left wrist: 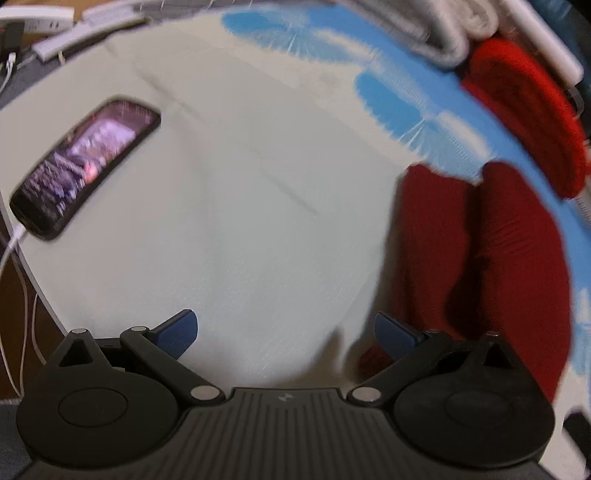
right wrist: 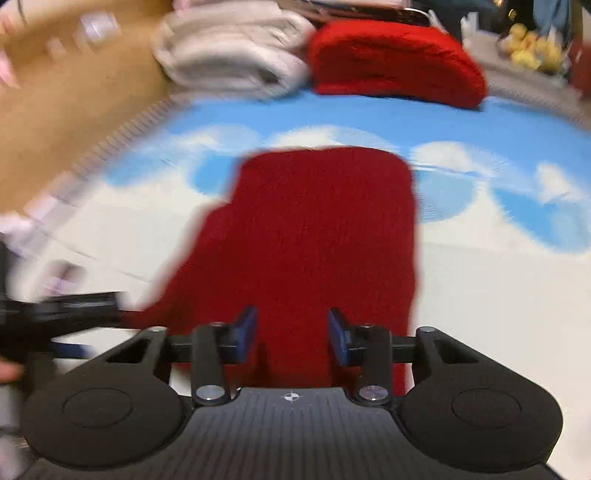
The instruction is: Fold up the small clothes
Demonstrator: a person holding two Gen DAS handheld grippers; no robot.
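Observation:
A red knit garment [right wrist: 317,236] lies flat on a white cloth with blue cloud pattern [right wrist: 498,280]. My right gripper [right wrist: 291,338] is open, its blue pads straddling the garment's near edge. In the left wrist view the same red garment [left wrist: 480,266] lies at the right, and my left gripper [left wrist: 284,332] is wide open and empty over the bare white cloth [left wrist: 229,206], its right pad close to the garment's edge. The left gripper's body shows blurred at the left of the right wrist view [right wrist: 55,314].
A folded red garment [right wrist: 395,59] and a folded grey-white garment [right wrist: 229,51] sit at the back. A phone [left wrist: 85,166] with a lit screen and cable lies on the cloth at the left. Power strips [left wrist: 33,18] lie beyond. Yellow objects [right wrist: 532,48] sit far right.

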